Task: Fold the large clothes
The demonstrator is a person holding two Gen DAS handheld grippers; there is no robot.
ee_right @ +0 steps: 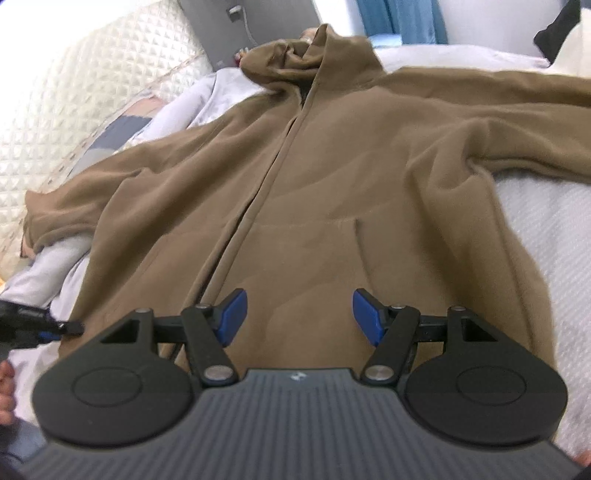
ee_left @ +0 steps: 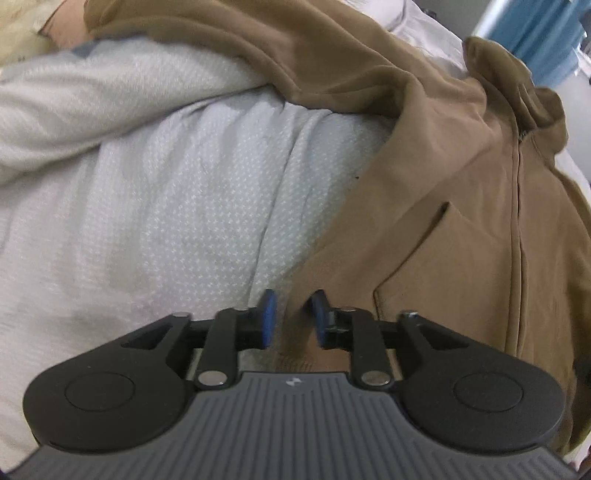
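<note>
A brown zip-up hoodie [ee_right: 332, 184] lies face up on a bed, with its hood [ee_right: 295, 55] far from me and both sleeves spread sideways. My right gripper [ee_right: 299, 317] hovers open over the lower front, right of the zipper, and its blue pads hold nothing. In the left wrist view the hoodie [ee_left: 461, 240] fills the right side, and one sleeve [ee_left: 258, 48] runs across the top. My left gripper [ee_left: 293, 317] stands open over the hoodie's bottom corner, with a narrow gap between the pads. That left gripper [ee_right: 48, 326] also shows at the garment's lower left edge.
A pale grey-white textured bedspread [ee_left: 147, 221] lies under the hoodie and shows again on the right [ee_right: 554, 240]. A cream quilted panel [ee_right: 74, 92] rises at the left. Blue curtains [ee_right: 402, 18] hang beyond the bed. A person's hand [ee_right: 5, 387] is at the left edge.
</note>
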